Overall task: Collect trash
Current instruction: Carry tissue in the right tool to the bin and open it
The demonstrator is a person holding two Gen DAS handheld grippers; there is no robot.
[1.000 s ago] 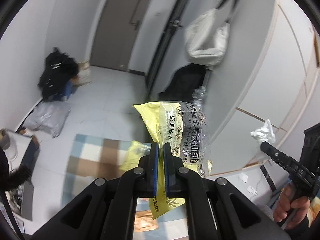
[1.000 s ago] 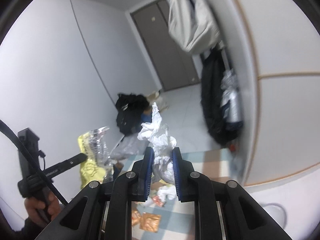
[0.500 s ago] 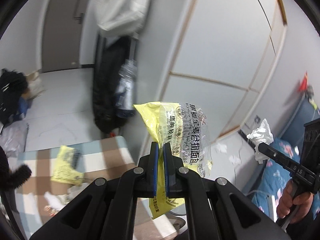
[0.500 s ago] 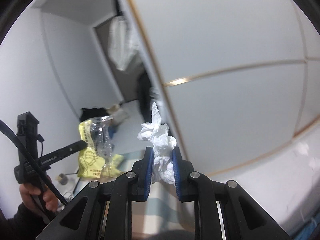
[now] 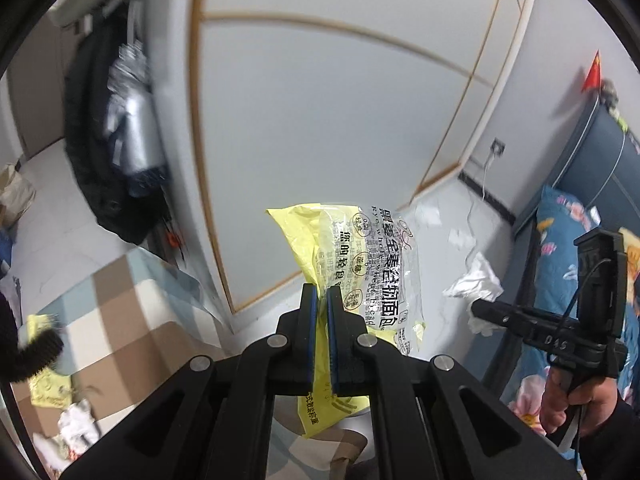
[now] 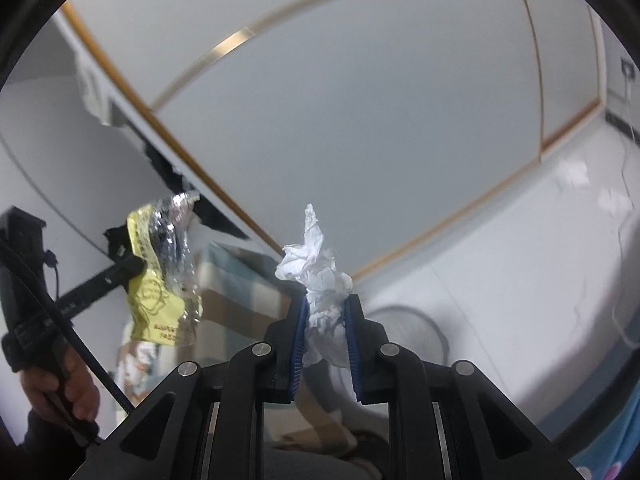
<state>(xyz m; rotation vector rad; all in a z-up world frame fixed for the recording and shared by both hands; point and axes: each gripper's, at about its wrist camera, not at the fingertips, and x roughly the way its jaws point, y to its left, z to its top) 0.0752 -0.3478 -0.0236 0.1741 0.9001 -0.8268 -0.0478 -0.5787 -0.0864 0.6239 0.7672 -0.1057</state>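
Observation:
My left gripper (image 5: 322,300) is shut on a yellow and clear plastic bread wrapper (image 5: 360,264), which sticks up and hangs down past the blue pads. The right wrist view shows the same wrapper (image 6: 160,280) at the left, on the other tool's tip. My right gripper (image 6: 325,312) is shut on a crumpled white tissue (image 6: 316,276) that rises above its fingers. In the left wrist view that tissue (image 5: 478,284) sits at the right, held by the right-hand tool, with a hand below it (image 5: 568,404).
A white wardrobe with gold trim (image 5: 320,100) fills the background. A checked rug (image 5: 132,320) carries a yellow wrapper (image 5: 44,360) and white scraps (image 5: 76,424). More tissues (image 6: 576,172) lie on the white floor. A bed with blue floral bedding (image 5: 560,224) stands at the right. A round rim (image 6: 416,320) shows low behind the right fingers.
Both views have swung right from the hallway door and hanging bags to the wardrobe front and bed. Both grippers have dropped lower. Each keeps hold of its piece of trash.

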